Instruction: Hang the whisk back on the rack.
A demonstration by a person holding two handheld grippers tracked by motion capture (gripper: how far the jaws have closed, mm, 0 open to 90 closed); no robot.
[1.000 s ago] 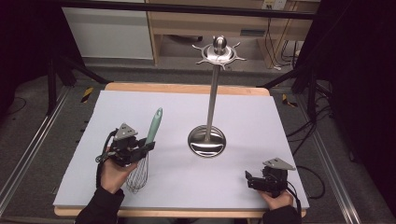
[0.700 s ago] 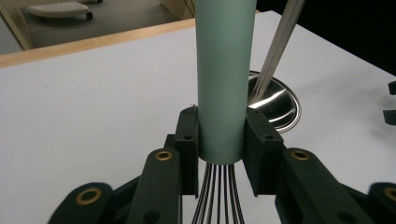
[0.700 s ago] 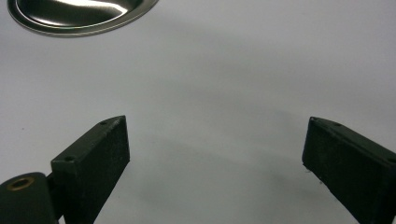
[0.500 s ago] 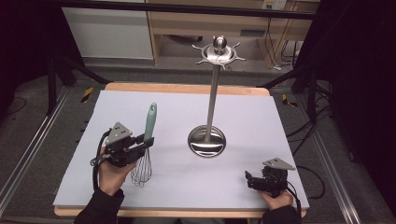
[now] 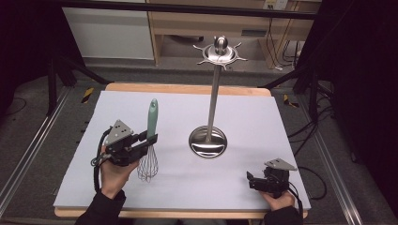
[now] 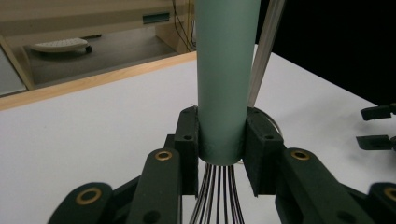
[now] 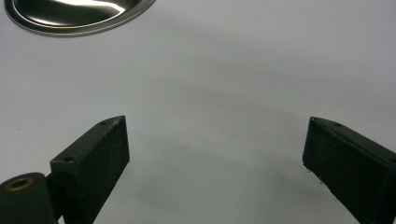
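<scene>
From above, we see the left hand-held gripper (image 5: 149, 140) clamped on the whisk (image 5: 149, 143) just where the green handle meets the wires. Compared with a second ago, the whisk has swung from leaning to nearly upright and has risen a little, its wire head hanging close over the table (image 5: 234, 108). We judge that it is now lifted clear and ready to be carried toward the utensil stand (image 5: 211, 112), whose hooked crown sits high above the base. Between whisk and stand the white surface is bare. The right hand-held gripper (image 5: 251, 180) rests near the front right corner, well apart from both.

Along the left hand-held gripper (image 6: 222, 151), we see both pads pressed flat on the green handle (image 6: 224, 79), wires fanning out below; the stand's pole rises just behind it, and the far wooden edge lies beyond.

Along the right hand-held gripper (image 7: 215, 154), its jaws stand wide apart on nothing, over bare table, with the rim of the stand's base (image 7: 70, 16) well ahead.
</scene>
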